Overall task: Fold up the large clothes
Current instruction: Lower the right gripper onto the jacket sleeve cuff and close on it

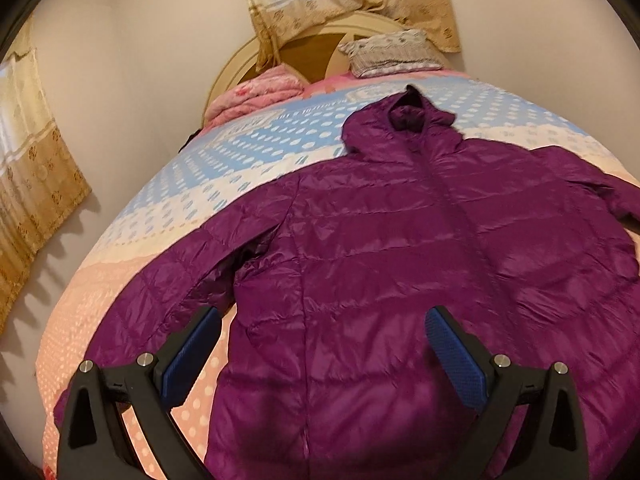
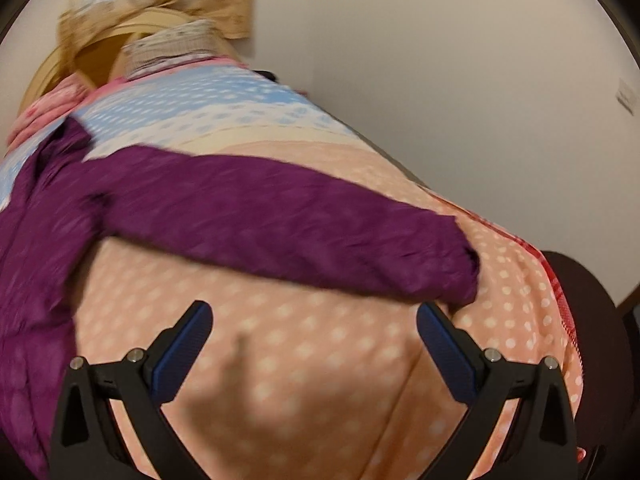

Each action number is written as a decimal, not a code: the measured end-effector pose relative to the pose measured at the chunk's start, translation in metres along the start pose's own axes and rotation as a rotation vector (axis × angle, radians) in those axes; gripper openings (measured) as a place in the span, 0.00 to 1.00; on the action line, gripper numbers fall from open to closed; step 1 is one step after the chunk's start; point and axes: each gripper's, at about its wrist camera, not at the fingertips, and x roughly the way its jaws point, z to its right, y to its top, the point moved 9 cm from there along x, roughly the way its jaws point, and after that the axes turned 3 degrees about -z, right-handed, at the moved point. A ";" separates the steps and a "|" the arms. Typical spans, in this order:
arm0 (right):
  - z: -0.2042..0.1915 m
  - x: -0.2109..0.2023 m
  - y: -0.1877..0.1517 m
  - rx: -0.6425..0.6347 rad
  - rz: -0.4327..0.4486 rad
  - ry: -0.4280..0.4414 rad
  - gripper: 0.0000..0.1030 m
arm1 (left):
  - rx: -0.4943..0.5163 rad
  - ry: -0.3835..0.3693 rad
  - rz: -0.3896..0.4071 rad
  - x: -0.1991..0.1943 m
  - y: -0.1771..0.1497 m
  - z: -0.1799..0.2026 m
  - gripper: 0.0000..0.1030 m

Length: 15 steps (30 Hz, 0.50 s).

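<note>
A purple jacket [image 1: 400, 248] lies flat on the bed [image 1: 132, 280], front side up, with the zipper closed and the hood [image 1: 400, 120] pointing to the headboard. Both sleeves are spread out to the sides. No fold is made yet, so the task looks to be at its beginning.

The left gripper [image 1: 324, 344] hovers over the lower body of the jacket. Its jaws are wide apart and hold nothing. The right gripper [image 2: 314, 340] is above the bare bedspread, just beside the cuff [image 2: 460, 276] of the right sleeve [image 2: 280, 224]. Its jaws are also wide apart and empty; the right-hand one is very near the cuff, but the right wrist view is blurred and contact cannot be told.

The jacket seems to be a quilted, padded one with a shiny shell. It is probably light and soft, but puffy and slippery, so a fold may spring open or slide. The smooth fabric can slip out from the pads if only one thin layer is pinched. A better hold is likely on the cuff, the hem or a stitched seam, where the material is thicker. For the first fold, the right gripper could take the cuff and bring the sleeve across the chest.
</note>
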 end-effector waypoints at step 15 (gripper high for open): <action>0.057 0.054 0.009 0.186 -0.092 0.062 0.58 | -0.024 0.025 -0.012 0.029 0.002 -0.008 0.99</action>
